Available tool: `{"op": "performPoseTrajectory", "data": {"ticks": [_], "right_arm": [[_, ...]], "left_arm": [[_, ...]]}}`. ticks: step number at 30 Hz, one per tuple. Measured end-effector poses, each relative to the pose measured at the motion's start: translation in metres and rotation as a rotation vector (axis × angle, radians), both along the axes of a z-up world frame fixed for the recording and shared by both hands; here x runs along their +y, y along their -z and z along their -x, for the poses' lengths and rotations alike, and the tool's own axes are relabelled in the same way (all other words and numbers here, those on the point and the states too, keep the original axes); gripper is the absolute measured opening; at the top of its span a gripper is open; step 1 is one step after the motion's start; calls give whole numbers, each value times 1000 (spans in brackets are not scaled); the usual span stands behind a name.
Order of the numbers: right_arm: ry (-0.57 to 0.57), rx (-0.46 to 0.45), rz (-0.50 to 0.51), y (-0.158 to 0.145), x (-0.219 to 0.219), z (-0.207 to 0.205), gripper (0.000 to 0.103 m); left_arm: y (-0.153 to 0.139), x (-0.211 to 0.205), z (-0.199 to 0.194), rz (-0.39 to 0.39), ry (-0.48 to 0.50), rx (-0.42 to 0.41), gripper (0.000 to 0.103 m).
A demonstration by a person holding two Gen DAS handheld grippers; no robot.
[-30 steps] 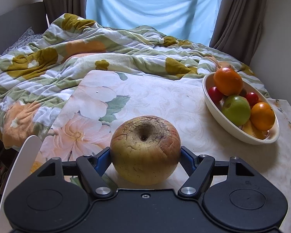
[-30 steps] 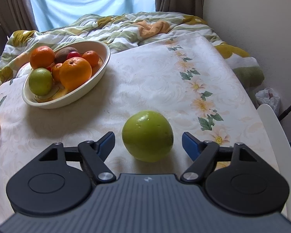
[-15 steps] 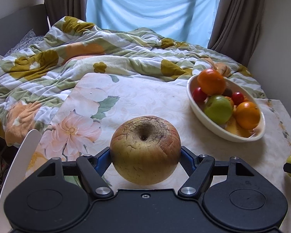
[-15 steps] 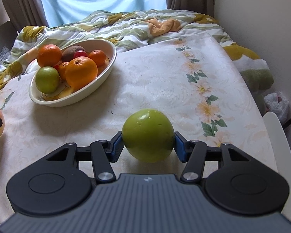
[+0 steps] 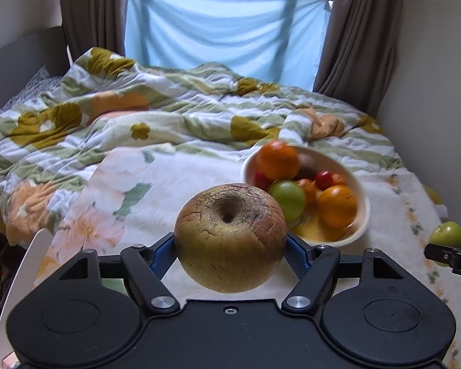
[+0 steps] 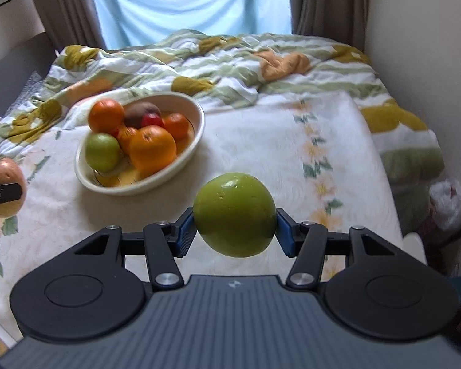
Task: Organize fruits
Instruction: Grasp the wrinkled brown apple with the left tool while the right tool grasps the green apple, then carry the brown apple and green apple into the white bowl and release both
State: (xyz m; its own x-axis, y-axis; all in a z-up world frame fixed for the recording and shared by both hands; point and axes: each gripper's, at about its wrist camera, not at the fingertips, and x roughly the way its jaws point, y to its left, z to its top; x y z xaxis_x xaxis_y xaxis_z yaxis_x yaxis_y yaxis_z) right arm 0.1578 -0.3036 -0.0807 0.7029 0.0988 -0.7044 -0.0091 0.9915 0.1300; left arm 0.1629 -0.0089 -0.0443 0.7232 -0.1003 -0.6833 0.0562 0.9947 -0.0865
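Where tablecloth spreads, white bowl (image 6: 196,141) holding oranges (image 6: 152,147), green apple (image 6: 102,151)

Lighting: soft daylight coming through the blue-draped window (image 5: 227,30). Fruit bowl (image 5: 358,184) blurring; frame edges bowing; corners darkening.

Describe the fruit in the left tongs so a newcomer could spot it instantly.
Start at the white oval bowl of fruit on the floral tablecloth. In front of it, the left tongs grip a brownish apple. Unlike the smooth green apple in the right tongs, its skin is dull, cracked and wrinkled.
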Motion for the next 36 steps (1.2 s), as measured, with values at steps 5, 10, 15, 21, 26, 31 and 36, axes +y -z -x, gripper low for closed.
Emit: {"op": "performPoseTrajectory", "data": {"ticks": [5,10,15,21,26,31,36], "right_arm": [[-51,-38,16,-21,-1,-12,69],[-83,-61,28,-33,1,-30,69],[-104,-83,46,-40,8,-48,69],[-107,-86,44,-41,14,-72,69],[-101,-77,41,-39,18,-85,69],[-93,-63,42,-34,19,-92,69],[-88,-49,42,-30,19,-98,69]], "left_arm": [[-11,-20,-9,4,43,-28,77],[-13,-38,-25,-2,97,-41,77],[-8,-51,-48,-17,152,-41,77],[5,-67,-65,-70,225,-38,77],[20,-82,-69,-134,292,-22,77],[34,-91,-71,-170,343,-1,77],[40,-97,-74,-187,354,3,78]]}}
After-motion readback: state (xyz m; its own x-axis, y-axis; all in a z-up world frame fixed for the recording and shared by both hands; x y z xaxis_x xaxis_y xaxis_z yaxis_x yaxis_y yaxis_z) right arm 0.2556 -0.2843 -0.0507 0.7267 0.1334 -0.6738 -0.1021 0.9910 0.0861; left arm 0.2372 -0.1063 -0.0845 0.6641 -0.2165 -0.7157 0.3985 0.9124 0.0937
